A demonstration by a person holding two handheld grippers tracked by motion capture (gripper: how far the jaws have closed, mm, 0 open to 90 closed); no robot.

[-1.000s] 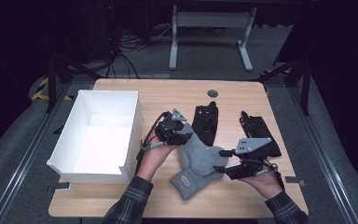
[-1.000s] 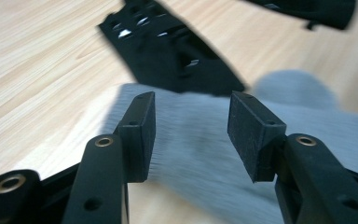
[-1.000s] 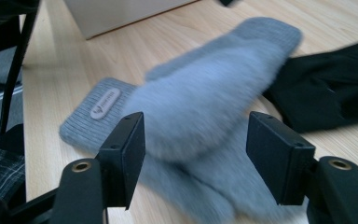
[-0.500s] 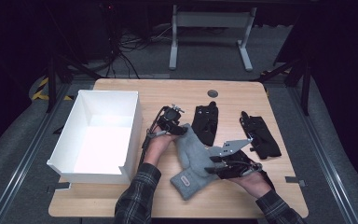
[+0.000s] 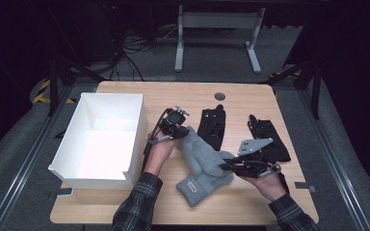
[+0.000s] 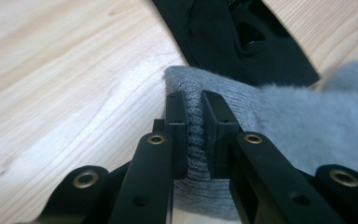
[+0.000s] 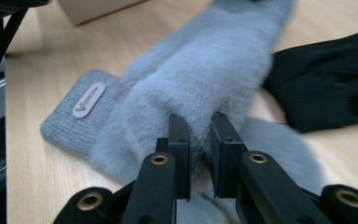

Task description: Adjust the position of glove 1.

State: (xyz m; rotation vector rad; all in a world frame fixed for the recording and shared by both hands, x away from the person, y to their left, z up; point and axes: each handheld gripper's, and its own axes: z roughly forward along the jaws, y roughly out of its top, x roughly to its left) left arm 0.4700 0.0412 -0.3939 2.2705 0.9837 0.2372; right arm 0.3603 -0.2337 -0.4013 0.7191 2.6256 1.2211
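- My left hand-held gripper (image 6: 194,135) has just been closing, and its jaws now pinch a fold of the grey glove (image 5: 203,166) at its end nearest the worktop's far edge
- My right hand-held gripper (image 7: 199,149) has just been closing too, and it is clamped on the glove's fluffy edge on the side toward the worktop's right edge
- A second ago both sets of jaws stood wider around the fabric; now both bite
- The glove lies mid-worktop, toward the near edge, its cuff label (image 7: 88,99) facing up, beside the two black gloves (image 5: 212,125)
- I judge the glove is secured at two points, ready to lift toward the white box (image 5: 82,132) near the left edge, though that goal is probably a guess
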